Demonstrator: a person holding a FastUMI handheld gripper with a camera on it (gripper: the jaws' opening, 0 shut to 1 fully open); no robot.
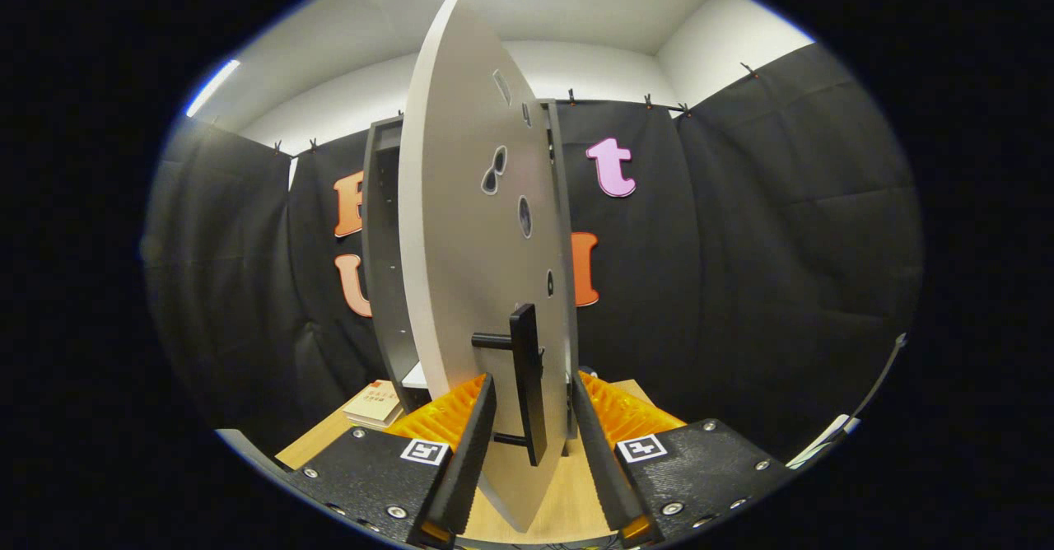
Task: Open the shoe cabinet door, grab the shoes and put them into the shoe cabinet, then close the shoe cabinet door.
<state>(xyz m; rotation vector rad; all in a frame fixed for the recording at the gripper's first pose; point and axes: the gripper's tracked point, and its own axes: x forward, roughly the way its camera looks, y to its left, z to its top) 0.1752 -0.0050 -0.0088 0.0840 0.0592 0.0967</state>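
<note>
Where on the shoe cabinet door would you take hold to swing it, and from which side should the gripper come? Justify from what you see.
Probably the black bar handle low on the door. It stands upright, held off the panel on two short posts, so fingers can close across it. Come head-on at the door's edge; the gripper already straddles it, fingers open.

Black cloth [741, 245] hangs clipped all round beyond the fingers, white walls [725, 39] and ceiling strip lights [212, 87] above, wooden tabletop [568, 501] below.
</note>
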